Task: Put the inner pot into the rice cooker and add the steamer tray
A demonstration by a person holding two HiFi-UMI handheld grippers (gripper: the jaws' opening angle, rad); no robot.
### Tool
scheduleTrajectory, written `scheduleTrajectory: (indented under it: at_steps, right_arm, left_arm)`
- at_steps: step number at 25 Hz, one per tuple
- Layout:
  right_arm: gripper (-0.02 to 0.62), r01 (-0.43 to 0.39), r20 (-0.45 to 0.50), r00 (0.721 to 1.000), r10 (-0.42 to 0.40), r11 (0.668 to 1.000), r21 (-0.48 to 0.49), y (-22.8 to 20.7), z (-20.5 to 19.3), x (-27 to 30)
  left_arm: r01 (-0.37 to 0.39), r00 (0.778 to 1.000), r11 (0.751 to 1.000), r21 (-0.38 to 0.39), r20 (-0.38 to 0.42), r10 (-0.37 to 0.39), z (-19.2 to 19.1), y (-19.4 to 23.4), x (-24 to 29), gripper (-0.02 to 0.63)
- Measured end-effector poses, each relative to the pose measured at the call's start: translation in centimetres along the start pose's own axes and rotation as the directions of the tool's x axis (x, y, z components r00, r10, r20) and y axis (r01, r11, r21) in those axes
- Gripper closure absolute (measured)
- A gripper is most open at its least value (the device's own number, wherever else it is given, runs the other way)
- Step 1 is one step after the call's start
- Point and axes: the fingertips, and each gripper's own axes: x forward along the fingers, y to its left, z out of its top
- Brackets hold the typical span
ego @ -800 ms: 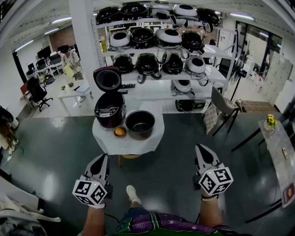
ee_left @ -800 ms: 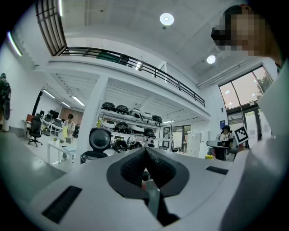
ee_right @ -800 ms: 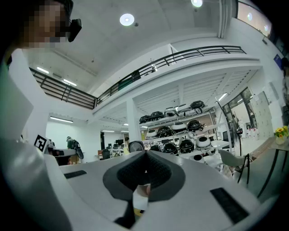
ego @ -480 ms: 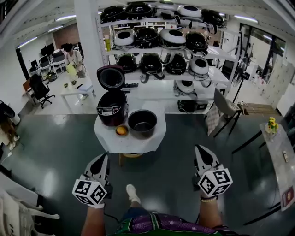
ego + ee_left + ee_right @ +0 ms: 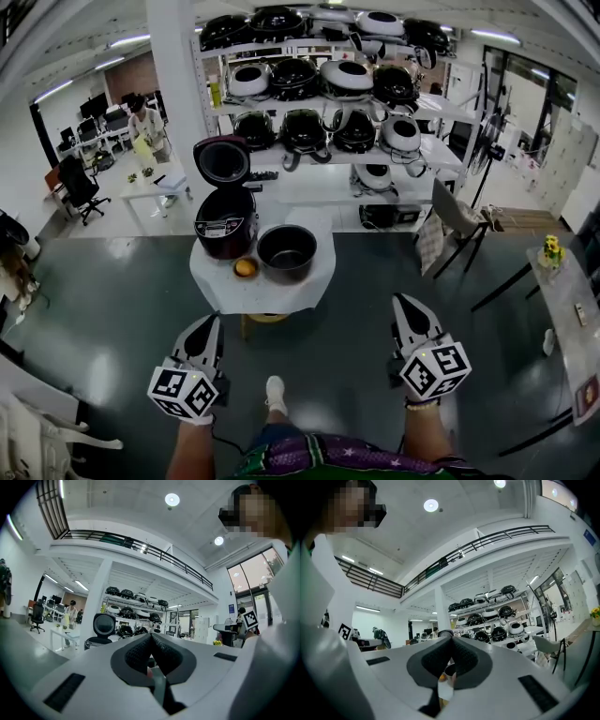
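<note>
On a small white table [image 5: 267, 286] stand a dark red rice cooker [image 5: 225, 225] with its lid [image 5: 222, 160] up, a black inner pot [image 5: 286, 251] to its right, and a small orange steamer tray [image 5: 246, 268] in front. My left gripper [image 5: 208, 326] and right gripper [image 5: 404, 307] hover low, well short of the table, both shut and empty, pointing level toward it. In the left gripper view the shut left gripper [image 5: 151, 637] faces the cooker lid [image 5: 104, 625]. The right gripper [image 5: 452, 641] is also shut in its own view.
White shelving [image 5: 328, 103] full of rice cookers stands behind the table. A grey chair [image 5: 452, 214] is at the right, a side table with yellow flowers [image 5: 551, 251] at the far right. A person [image 5: 143, 124] stands at desks far left. The floor is dark green.
The view shifted slightly; table and shelving sit a little differently in frame. Both grippers stay shut in about the same place.
</note>
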Motion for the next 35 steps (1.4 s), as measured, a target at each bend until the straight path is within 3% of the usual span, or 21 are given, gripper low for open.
scheduleTrajectory:
  at_steps: [12, 21, 29, 35]
  right_arm:
    - [0.591, 0.005, -0.008, 1.000, -0.004, 1.000, 0.021, -0.9, 0.4, 3.2]
    - [0.591, 0.041, -0.001, 0.999, -0.040, 0.999, 0.012, -2.0, 1.9, 10.8]
    - [0.591, 0.082, 0.036, 0.996, -0.081, 0.997, -0.010, -2.6, 3.1, 19.8]
    - [0.590, 0.147, 0.067, 0.987, -0.143, 0.987, -0.062, -1.9, 3.6, 26.0]
  left_arm:
    - [0.031, 0.999, 0.999, 0.008, -0.019, -0.031, 1.1, 1.7, 4.0, 0.584]
    - [0.081, 0.996, 0.996, 0.029, -0.030, -0.080, 2.8, 6.0, 12.1, 0.584]
    - [0.136, 0.991, 0.989, 0.061, -0.027, -0.134, 4.7, 11.5, 19.9, 0.584]
    - [0.174, 0.984, 0.984, 0.036, -0.032, -0.173, 5.2, 17.2, 24.7, 0.584]
